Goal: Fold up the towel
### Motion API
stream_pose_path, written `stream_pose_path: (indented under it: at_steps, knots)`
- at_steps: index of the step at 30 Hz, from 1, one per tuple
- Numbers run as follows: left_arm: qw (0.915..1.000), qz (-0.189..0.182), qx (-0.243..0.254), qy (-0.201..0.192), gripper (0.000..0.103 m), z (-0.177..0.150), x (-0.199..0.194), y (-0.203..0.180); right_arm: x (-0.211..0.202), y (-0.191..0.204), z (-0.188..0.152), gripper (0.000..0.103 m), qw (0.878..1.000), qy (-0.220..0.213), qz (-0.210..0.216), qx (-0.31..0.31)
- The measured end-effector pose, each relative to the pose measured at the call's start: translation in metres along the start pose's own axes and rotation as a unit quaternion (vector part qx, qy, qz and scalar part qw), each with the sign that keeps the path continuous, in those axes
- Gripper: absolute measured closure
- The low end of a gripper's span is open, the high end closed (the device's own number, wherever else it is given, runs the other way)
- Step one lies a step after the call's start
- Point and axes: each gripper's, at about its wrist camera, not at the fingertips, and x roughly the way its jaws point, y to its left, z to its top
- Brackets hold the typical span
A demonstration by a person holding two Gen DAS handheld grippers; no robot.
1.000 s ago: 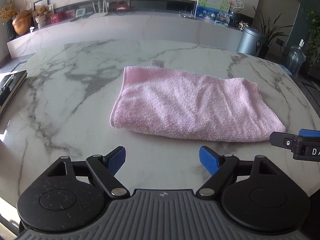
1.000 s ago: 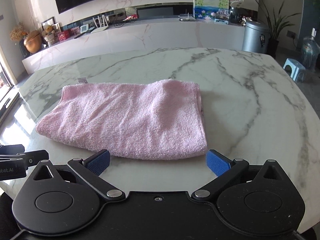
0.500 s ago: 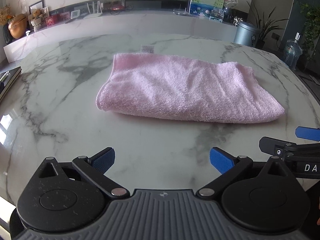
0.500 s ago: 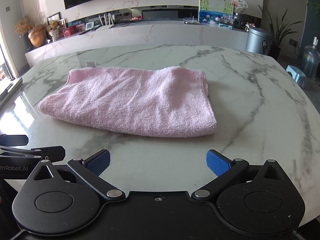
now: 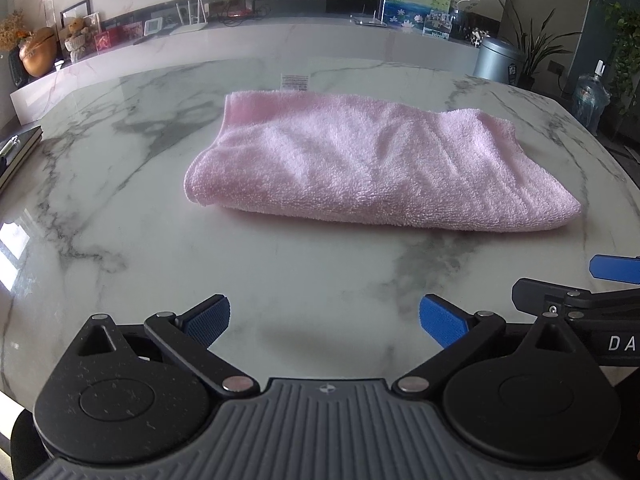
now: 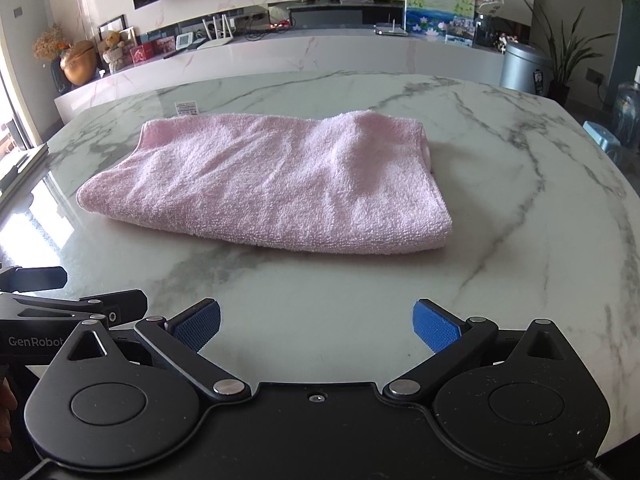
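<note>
A pink towel (image 5: pixel 372 164) lies folded into a long rectangle on the white marble table (image 5: pixel 120 208); it also shows in the right wrist view (image 6: pixel 272 184). My left gripper (image 5: pixel 324 322) is open and empty, back from the towel's near edge. My right gripper (image 6: pixel 316 322) is open and empty, also back from the towel. The right gripper shows at the right edge of the left wrist view (image 5: pixel 592 292). The left gripper shows at the left edge of the right wrist view (image 6: pixel 72 296).
A small printed label (image 5: pixel 295 81) lies on the table behind the towel. A dark notebook (image 5: pixel 18 152) sits at the table's left edge. A low marble sideboard (image 6: pixel 320 56) with ornaments runs behind. A metal bin (image 6: pixel 520 66) and a water bottle (image 5: pixel 590 100) stand at the right.
Both grippers have drawn back and up from the towel, so it looks farther away. The towel has not moved. Both jaws stay open.
</note>
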Motion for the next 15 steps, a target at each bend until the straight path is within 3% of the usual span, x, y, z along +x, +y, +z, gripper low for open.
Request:
stream_pose_path:
  at_steps: [15]
  knots:
    - [0.9998,0.018,0.008,-0.001,0.0,-0.003,0.011,-0.001,0.015,0.0,-0.004,0.001,1.0,0.011,-0.006,-0.007]
